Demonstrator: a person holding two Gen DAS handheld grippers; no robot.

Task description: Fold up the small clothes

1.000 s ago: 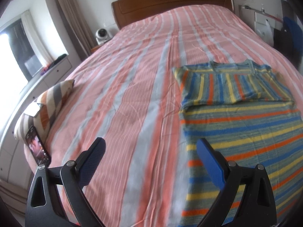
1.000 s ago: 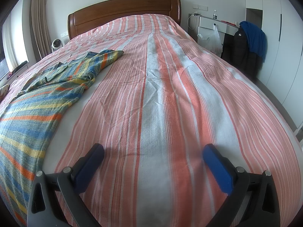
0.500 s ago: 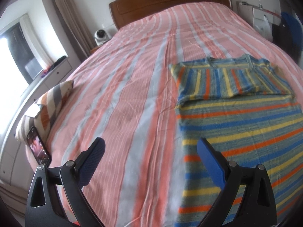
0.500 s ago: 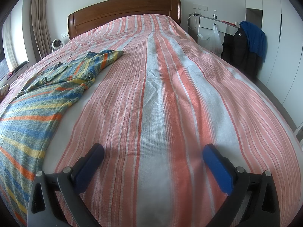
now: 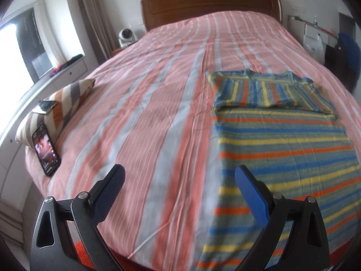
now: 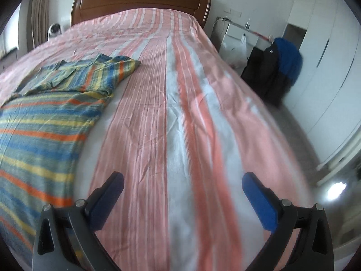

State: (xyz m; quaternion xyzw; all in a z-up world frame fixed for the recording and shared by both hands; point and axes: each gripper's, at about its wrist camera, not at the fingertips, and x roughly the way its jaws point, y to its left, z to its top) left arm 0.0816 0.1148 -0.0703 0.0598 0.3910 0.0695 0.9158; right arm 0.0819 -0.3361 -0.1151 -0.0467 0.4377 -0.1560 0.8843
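A wide bed [image 5: 171, 103] fills both views, covered with one sheet striped in salmon pink, white and pale grey, with a brown wooden headboard [image 5: 211, 4] at its far end.

One striped shirt [image 5: 282, 140] lies flat on the bed, banded in blue, yellow, orange and grey-green. Its sleeves are folded in across the upper part, the collar end pointing toward the headboard. The lower body runs down to the bed's near edge.

Two sets of tongs are in view, one per hand. The left tongs [image 5: 179, 194] are spread wide open above the bed's near edge, holding nothing; their right-hand blue pad sits over the shirt's near left border. The right tongs [image 6: 182, 199] are also spread wide open and empty, above bare sheet just right of the shirt [image 6: 45, 122].

At the bed's left edge, far from the headboard, lie one zigzag-patterned pillow [image 5: 57, 106] and one phone [image 5: 46, 150] with a lit screen propped against it. Right of the bed, one blue garment [image 6: 288, 58] hangs over dark clothing.
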